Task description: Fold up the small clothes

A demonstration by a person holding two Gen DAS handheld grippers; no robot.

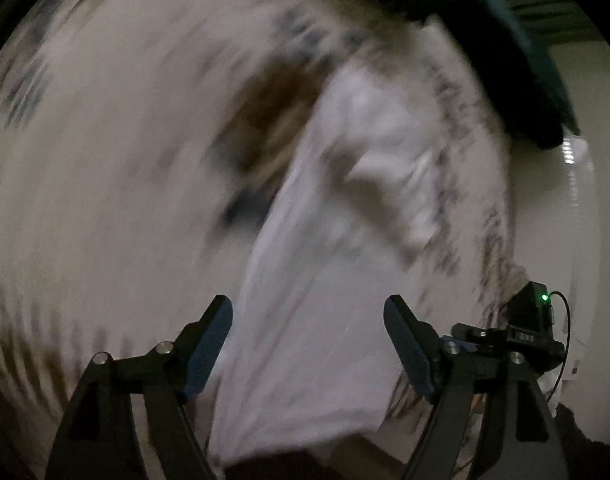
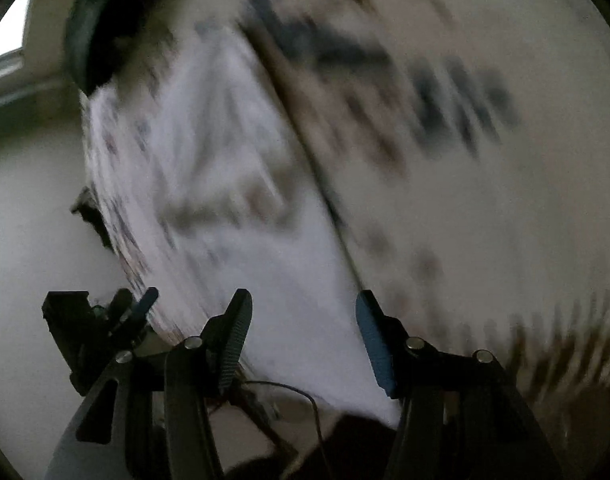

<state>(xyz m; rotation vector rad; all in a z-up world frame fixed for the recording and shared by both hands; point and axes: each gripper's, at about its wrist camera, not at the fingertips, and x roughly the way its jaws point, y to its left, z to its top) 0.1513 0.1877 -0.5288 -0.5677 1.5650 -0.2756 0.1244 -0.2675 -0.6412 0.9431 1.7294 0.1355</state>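
Observation:
Both views are heavily motion-blurred. A white garment lies crumpled on a pale patterned bedspread, stretching from the upper right toward my left gripper. The left gripper is open and empty, with the cloth showing between its fingers. In the right wrist view the same white garment runs down toward my right gripper, which is open and empty above its near end. The other gripper shows at the right edge of the left wrist view and at the left edge of the right wrist view.
A dark teal and black bundle of cloth lies at the far end of the bed, also seen in the right wrist view. The bedspread carries dark blue and brown blotches. A pale wall borders the bed.

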